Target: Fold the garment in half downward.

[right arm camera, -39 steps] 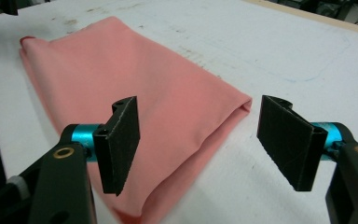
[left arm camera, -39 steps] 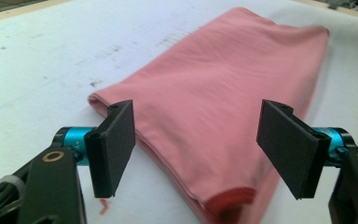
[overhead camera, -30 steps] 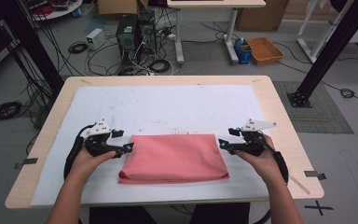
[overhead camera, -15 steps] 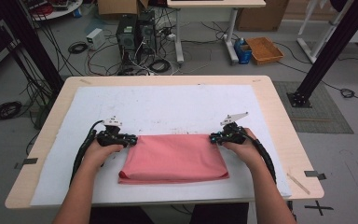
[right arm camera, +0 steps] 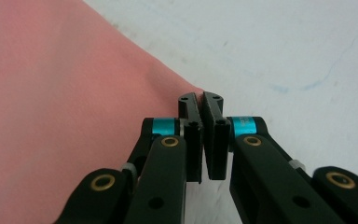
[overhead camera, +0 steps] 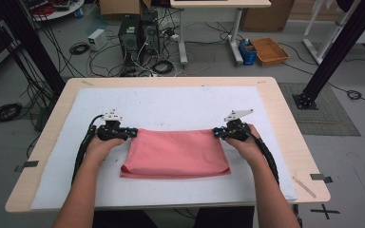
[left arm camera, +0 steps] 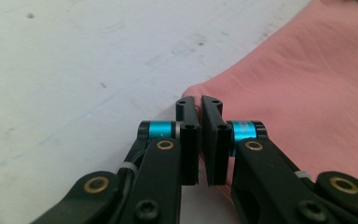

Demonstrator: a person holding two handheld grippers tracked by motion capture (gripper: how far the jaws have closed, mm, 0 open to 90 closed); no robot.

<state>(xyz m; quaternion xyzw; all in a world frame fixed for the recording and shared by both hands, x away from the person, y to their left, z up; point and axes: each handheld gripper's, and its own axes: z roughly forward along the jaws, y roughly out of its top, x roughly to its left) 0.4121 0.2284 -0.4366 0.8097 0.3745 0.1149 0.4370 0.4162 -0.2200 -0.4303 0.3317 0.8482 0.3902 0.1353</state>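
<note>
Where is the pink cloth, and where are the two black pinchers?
pink cloth (overhead camera: 176, 152), high view, middle of its top face.
left gripper (left arm camera: 200, 105), left gripper view, between its fingertips at the cloth's corner.
right gripper (right arm camera: 200, 100), right gripper view, between its fingertips at the cloth's corner.

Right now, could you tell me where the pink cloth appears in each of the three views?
High view: pink cloth centre, between both grippers.
Left gripper view: right side.
Right gripper view: left side.
Shared landmark: white table cover.
</note>
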